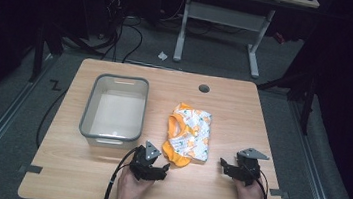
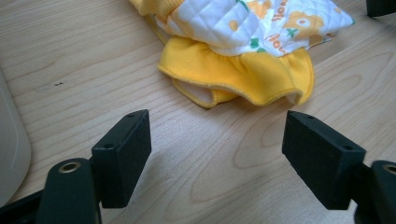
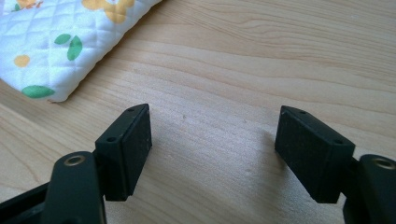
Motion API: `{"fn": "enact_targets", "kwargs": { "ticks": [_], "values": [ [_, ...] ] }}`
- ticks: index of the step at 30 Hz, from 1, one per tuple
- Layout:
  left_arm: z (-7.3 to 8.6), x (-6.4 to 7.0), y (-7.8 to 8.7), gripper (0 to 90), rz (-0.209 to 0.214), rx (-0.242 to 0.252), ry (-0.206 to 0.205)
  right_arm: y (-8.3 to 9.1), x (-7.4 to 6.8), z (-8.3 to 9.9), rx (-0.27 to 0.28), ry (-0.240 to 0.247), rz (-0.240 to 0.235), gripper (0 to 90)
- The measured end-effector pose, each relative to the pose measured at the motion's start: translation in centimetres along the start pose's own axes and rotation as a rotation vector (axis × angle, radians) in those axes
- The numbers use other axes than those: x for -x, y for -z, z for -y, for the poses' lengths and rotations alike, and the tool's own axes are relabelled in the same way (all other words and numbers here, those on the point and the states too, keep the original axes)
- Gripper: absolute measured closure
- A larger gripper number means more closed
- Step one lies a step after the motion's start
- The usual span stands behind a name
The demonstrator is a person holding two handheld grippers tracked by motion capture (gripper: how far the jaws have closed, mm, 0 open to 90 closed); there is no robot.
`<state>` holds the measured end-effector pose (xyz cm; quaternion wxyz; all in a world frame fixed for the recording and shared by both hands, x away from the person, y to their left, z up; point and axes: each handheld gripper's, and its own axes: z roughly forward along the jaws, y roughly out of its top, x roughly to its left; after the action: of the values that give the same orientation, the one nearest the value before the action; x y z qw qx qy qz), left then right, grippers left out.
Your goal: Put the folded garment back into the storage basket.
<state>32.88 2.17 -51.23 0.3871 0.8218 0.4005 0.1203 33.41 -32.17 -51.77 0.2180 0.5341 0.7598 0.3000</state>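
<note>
A folded quilted garment, white with orange flowers and yellow ruffled trim, lies in the middle of the wooden table. My left gripper stands open just short of its near yellow hem, nothing between its fingers. In the left gripper view the gripper hovers over bare wood. My right gripper is open to the right of the garment. In the right gripper view that gripper holds nothing, and the garment's white corner lies up left.
A grey plastic bin stands left of the garment, its pale wall close beside my left gripper. A round grommet hole sits near the table's far edge. Another desk frame and cables stand on the floor beyond.
</note>
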Motion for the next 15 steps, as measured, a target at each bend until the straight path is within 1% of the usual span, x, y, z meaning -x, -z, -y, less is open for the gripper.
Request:
{"fn": "enact_targets", "kwargs": {
  "ticks": [7, 9, 13, 15],
  "values": [
    [-1.1, 0.3, 0.3, 24.3, 0.017, 0.016, -0.011, 0.0, 0.0, 0.0, 0.001, 0.0, 0.0, 27.2],
    [-1.3, 0.4, 0.3, 24.3, 0.016, 0.014, -0.015, 0.0, 0.0, 0.0, 0.0, 0.0, 0.0, 27.3],
    [-2.4, 0.6, 0.1, 24.4, 0.003, 0.006, -0.037, 0.0, 0.0, 0.0, 0.0, 0.0, 0.0, 27.2],
    [-2.8, 0.7, 0.0, 24.3, 0.002, 0.008, -0.041, 0.0, 0.0, 0.0, 0.0, 0.001, 0.0, 27.3]
  ]
}}
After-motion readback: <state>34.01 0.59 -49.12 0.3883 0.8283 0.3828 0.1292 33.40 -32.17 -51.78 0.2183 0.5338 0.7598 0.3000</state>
